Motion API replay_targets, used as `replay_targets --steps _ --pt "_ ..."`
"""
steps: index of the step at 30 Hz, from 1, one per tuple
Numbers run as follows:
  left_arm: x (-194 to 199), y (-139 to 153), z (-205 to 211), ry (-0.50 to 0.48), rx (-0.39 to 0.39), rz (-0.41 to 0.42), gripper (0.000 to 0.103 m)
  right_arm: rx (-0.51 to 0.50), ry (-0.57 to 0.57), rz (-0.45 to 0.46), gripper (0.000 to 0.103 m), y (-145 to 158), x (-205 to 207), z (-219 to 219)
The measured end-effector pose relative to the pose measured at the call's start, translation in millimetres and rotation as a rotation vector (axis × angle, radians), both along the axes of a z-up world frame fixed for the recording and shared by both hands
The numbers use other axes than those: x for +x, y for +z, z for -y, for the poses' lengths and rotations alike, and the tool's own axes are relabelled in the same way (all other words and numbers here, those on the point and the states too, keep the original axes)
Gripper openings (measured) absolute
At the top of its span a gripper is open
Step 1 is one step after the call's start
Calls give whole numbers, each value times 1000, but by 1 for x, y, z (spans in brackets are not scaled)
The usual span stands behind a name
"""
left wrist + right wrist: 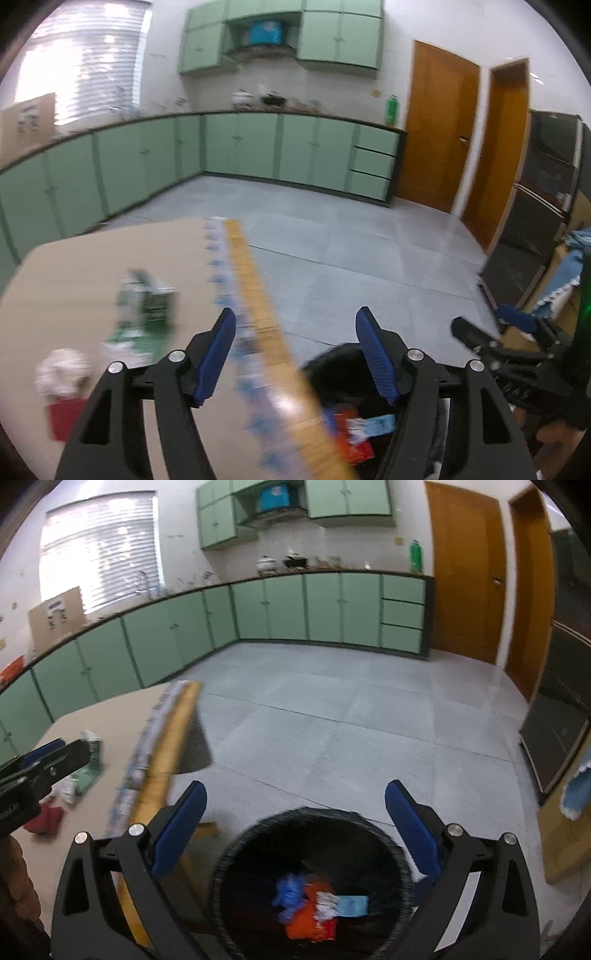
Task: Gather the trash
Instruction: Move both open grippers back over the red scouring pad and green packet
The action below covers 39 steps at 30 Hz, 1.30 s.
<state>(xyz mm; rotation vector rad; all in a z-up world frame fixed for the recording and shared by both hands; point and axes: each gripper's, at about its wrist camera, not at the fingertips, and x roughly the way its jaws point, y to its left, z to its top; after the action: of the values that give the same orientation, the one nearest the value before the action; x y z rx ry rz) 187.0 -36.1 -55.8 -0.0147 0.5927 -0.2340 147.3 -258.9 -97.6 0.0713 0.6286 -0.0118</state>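
A black trash bin stands on the floor right below my right gripper, which is open with nothing between its fingers. Inside lie an orange wrapper, a blue wrapper and a light blue packet. My left gripper is open and empty above the table's edge, with the bin partly under it. On the beige table lie a blurred green-and-white packet, a crumpled white paper and a red piece.
The table has a yellow edge strip with a blue-white pattern beside it. Grey floor tiles run to green base cabinets and wooden doors. A dark glass-front cabinet and blue cloth stand at the right.
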Motion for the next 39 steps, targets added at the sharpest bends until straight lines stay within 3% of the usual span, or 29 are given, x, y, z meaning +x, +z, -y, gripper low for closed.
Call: replay_targets --steps 5,14,24,39 --pt "-27 0 -57 143 44 22 73 15 88 31 94 10 -2 -47" --pt "-56 -28 -128 272 70 -41 78 17 204 35 94 6 -10 -115" --pt "-53 -57 -143 320 47 -95 79 24 246 12 94 -7 -9 -146" --pt "-41 -67 -149 327 49 -122 78 27 250 -7 94 -15 1 -148"
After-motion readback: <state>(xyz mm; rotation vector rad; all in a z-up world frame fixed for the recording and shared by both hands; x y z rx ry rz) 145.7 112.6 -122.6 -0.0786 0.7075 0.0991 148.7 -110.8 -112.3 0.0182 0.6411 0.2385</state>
